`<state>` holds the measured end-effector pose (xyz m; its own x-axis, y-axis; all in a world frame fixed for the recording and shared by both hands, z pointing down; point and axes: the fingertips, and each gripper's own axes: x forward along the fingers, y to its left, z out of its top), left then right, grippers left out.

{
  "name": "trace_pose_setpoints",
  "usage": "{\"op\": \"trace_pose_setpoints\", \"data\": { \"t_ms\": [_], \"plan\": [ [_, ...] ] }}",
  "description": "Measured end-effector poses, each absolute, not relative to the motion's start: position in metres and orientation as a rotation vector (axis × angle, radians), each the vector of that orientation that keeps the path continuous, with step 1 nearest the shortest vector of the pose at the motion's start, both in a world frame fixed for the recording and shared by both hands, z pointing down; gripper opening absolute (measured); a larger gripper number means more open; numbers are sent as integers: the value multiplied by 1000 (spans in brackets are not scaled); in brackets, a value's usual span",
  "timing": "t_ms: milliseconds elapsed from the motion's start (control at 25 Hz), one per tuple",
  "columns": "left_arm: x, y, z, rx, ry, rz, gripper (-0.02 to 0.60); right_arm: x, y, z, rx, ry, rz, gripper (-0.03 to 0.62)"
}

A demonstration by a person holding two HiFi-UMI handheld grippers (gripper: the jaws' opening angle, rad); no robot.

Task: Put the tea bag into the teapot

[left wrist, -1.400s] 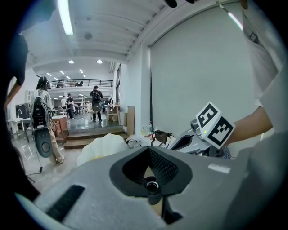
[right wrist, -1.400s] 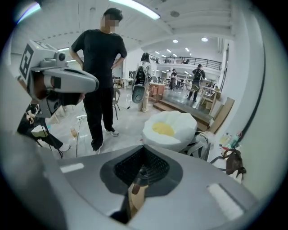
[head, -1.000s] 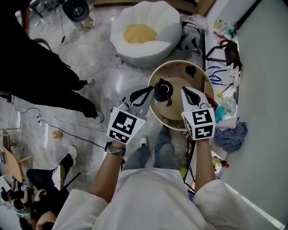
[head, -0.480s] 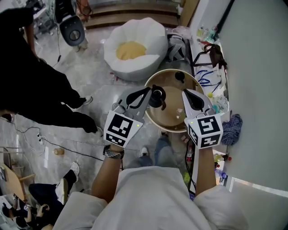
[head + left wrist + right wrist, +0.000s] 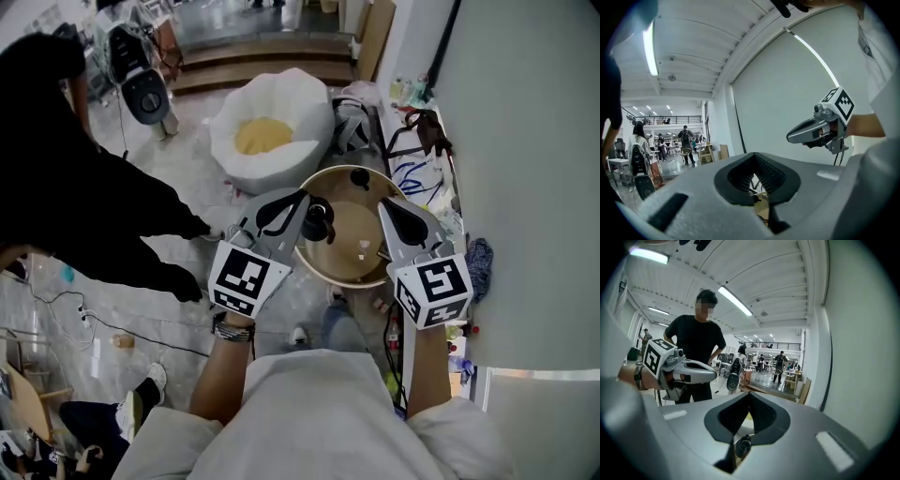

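A black teapot stands at the left edge of a round wooden table, far below me. Its lid lies apart at the table's far side. A small white tea bag lies on the wood right of the teapot. My left gripper is held high over the teapot's left side, shut and empty. Above the table's right rim, my right gripper is shut too, with nothing in it. Both point level, side by side: the left gripper view shows the right gripper, the right gripper view the left gripper.
A white beanbag with a yellow centre sits beyond the table. A person in black stands at the left. Clutter, cables and a blue cloth line the wall on the right. A cable runs across the marble floor.
The table and teapot have shrunk and slid toward the frame's middle as the view rose. The tea bag on the wood has come into sight. Both grippers stayed shut, side by side.
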<state>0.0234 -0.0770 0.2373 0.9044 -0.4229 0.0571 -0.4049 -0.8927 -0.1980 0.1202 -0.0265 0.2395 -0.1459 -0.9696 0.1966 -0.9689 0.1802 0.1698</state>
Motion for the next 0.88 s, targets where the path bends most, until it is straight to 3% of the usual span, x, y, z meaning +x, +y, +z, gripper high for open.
{"op": "trace_pose_setpoints", "data": {
  "t_ms": [880],
  "plan": [
    [19,-25,205,-2833,595,-88,3,108,20,216,1873,-2202,-95,5]
  ]
}}
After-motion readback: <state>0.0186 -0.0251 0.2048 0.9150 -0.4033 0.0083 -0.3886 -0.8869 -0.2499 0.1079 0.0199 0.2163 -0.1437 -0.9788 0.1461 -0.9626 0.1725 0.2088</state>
